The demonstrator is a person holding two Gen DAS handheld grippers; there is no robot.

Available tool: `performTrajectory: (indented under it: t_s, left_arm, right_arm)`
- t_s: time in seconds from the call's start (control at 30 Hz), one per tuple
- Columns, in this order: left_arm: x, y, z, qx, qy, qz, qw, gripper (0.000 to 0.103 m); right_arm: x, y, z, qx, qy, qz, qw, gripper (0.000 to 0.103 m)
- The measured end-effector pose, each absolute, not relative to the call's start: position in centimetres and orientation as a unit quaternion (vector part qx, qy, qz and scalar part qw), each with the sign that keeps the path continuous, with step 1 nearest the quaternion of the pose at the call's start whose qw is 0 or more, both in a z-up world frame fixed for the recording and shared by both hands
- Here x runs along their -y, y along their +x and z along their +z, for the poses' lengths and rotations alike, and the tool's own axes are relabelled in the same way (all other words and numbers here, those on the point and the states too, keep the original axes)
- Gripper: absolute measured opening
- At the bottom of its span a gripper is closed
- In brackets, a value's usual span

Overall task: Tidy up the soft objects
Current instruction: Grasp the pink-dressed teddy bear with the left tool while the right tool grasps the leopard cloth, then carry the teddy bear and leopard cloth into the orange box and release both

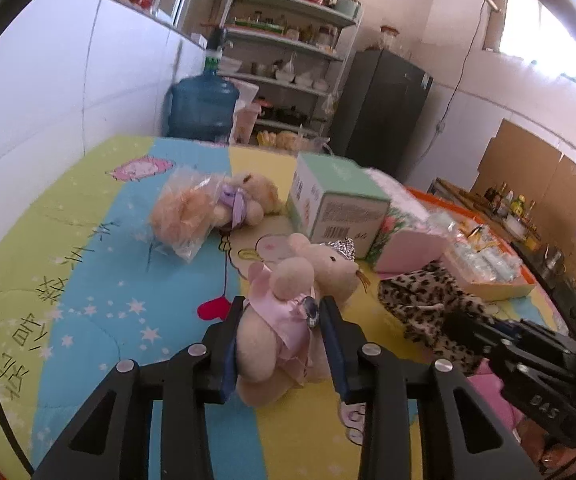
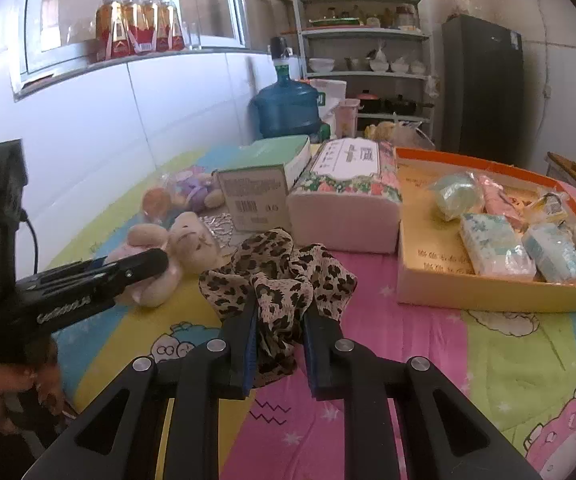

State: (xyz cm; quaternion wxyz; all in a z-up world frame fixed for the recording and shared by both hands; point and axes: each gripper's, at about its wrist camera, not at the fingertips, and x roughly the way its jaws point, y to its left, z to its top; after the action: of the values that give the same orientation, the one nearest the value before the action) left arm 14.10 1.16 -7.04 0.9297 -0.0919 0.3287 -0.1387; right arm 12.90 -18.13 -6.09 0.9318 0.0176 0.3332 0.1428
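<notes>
A cream plush toy in a pink satin dress and silver crown (image 1: 284, 320) lies on the colourful cartoon blanket (image 1: 88, 280). My left gripper (image 1: 282, 305) is shut on its body, one pad pressing each side. The right wrist view shows the same toy (image 2: 184, 240) from the side, with the left gripper (image 2: 148, 264) clamped on it. My right gripper (image 2: 280, 316) is shut on a leopard-print fabric piece (image 2: 276, 272), which bunches up above the fingers. That fabric (image 1: 427, 300) sits to the right of the toy. A bagged beige bear with a purple bow (image 1: 208, 208) lies further back.
A green box (image 2: 264, 176) and a floral tissue pack (image 2: 347, 200) stand behind the toys. An orange-rimmed cardboard tray (image 2: 467, 164) at the right holds several wrapped soft items. A blue water bottle (image 1: 204, 108), shelves and a dark fridge stand beyond the blanket. A white wall runs along the left.
</notes>
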Motion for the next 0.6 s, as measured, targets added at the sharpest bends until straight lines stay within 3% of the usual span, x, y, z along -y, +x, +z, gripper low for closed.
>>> performTrajectory:
  t_s: [0.6]
  left_arm:
    - [1.1, 10.9, -1.5, -0.257, -0.072, -0.153, 0.952, 0.037]
  right_arm:
    - [20.2, 11.6, -3.1, -0.287, 0.026, 0.128, 0.949, 0.02]
